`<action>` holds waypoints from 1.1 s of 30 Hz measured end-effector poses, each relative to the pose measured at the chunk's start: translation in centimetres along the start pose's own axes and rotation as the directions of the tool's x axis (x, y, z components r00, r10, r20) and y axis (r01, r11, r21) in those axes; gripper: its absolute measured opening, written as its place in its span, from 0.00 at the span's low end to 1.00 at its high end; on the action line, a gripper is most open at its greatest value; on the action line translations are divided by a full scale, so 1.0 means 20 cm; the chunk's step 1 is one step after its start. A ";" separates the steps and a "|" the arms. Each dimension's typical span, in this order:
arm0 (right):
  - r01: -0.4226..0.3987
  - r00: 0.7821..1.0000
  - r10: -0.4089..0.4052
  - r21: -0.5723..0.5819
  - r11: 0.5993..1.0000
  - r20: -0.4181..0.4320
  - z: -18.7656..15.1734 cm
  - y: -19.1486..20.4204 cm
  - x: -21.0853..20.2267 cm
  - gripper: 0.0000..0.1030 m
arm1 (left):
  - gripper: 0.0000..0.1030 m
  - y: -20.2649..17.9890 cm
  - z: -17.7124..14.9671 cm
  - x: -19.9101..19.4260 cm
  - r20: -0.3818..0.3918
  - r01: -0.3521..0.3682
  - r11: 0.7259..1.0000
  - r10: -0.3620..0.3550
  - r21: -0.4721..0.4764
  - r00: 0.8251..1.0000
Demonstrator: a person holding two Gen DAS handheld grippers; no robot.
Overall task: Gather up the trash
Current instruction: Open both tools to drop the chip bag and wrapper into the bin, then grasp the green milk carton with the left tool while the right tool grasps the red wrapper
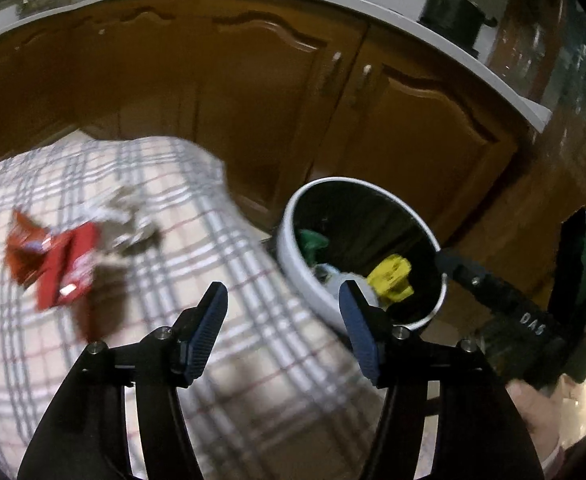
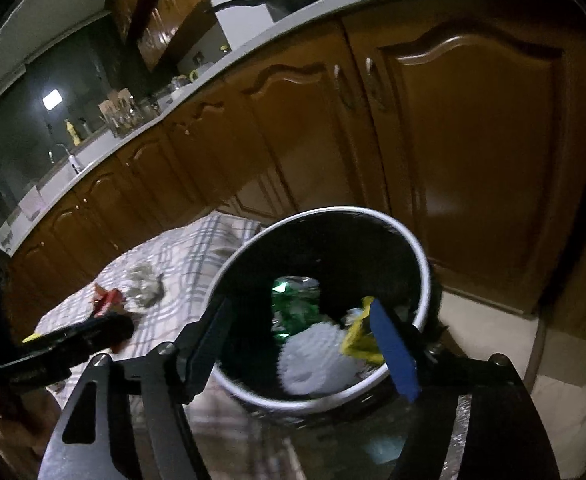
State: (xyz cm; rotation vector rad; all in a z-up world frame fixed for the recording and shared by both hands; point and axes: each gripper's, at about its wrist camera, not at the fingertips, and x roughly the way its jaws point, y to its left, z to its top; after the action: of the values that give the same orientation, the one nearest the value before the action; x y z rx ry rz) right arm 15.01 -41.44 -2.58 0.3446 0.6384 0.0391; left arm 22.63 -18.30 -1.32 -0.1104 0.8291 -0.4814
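A: Nearest?
B: Left claw (image 1: pixel 283 312), spread, nothing between its pads. Right claw (image 2: pixel 305 344) spread too, over the bin (image 2: pixel 423 268).
A: The trash?
B: Red wrappers (image 1: pixel 61 264) on the checked cloth (image 1: pixel 213 248) at ten o'clock; yellow wrapper (image 1: pixel 391 278) inside the bin.

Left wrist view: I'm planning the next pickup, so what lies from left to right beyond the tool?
Red wrappers on the checked cloth → crumpled grey trash → white-rimmed bin → yellow piece inside it → the other tool.
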 end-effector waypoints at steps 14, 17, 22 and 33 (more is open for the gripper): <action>-0.130 0.991 0.129 -0.038 0.991 -0.047 -0.15 0.37 -0.02 0.81 | 0.59 0.39 -0.23 -0.33 0.035 -0.115 0.985 0.121 -0.131 0.992; -0.149 0.988 0.146 -0.054 0.987 -0.058 -0.19 0.44 -0.01 0.85 | 0.64 0.47 -0.27 -0.39 0.044 -0.143 0.977 0.152 -0.160 0.987; -0.178 0.981 0.171 -0.073 0.981 -0.090 -0.24 0.55 0.02 0.87 | 0.70 0.59 -0.32 -0.50 0.057 -0.182 0.961 0.197 -0.207 0.979; -0.237 0.965 0.222 -0.106 0.966 -0.137 -0.29 0.77 0.08 0.87 | 0.78 0.81 -0.41 -0.67 0.071 -0.255 0.925 0.285 -0.283 0.956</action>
State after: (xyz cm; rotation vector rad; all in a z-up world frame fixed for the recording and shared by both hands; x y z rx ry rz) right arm 14.02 -24.91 -2.78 0.2985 0.7136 0.3234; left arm 14.91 2.87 -2.25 -0.2695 0.7830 -0.0973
